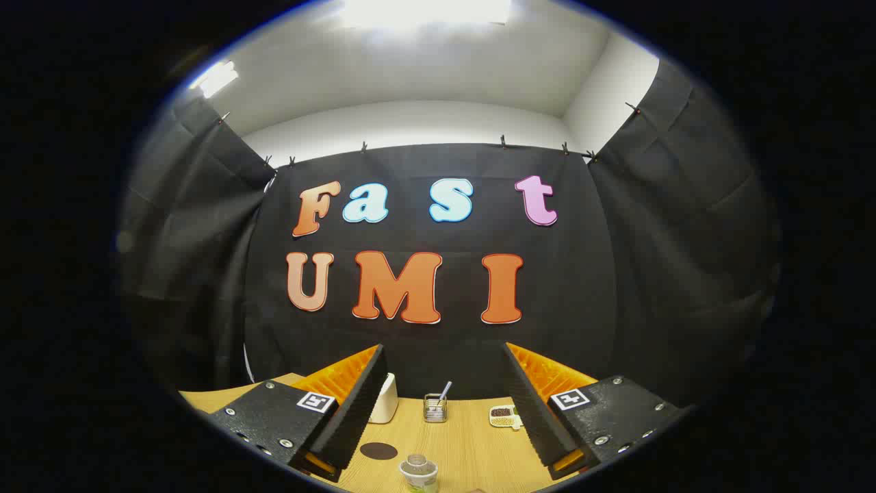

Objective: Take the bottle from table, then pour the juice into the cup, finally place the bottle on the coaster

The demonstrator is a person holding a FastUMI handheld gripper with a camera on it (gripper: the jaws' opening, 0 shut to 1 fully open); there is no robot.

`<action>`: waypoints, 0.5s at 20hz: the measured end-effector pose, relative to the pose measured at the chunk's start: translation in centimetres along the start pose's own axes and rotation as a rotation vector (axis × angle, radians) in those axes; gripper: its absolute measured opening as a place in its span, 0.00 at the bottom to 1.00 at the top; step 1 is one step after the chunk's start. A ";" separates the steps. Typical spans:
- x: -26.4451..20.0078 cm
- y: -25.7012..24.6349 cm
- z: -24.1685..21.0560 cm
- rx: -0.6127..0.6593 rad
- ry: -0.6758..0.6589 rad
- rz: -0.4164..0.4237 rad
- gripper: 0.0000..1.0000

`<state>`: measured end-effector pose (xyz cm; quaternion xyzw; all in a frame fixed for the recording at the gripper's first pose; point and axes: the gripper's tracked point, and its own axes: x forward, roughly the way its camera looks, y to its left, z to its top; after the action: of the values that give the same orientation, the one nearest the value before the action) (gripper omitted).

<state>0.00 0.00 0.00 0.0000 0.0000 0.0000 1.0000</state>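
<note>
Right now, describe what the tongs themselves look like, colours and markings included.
The tongs have two wedge-shaped fingers faced with black ribbed pads. Behind the pads the finger bodies are orange with a ribbed pattern. Each finger sits on a black textured block fastened with small silver screws, and each block carries a square black-and-white marker tag. The fingers stand apart, touching nothing.

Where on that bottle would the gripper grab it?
Probably round the body below the cap, coming straight forward and lower. The bottle stands upright on the table, centred before the open gripper, whose fingers could close on its round sides.
</note>
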 end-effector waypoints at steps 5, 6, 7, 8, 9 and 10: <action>0.5 0.7 -0.6 0.029 0.005 0.025 0.98; 0.4 1.1 -0.6 0.025 0.004 0.040 0.98; 0.3 1.2 -0.8 0.015 0.006 0.041 0.98; 0.4 1.3 -0.8 0.002 0.005 0.040 0.99; 0.5 1.5 -0.8 -0.014 0.002 0.042 0.99; 0.4 1.7 -0.9 -0.027 0.000 0.042 0.99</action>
<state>0.43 1.71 -0.86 -0.0137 -0.0002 0.0210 0.9997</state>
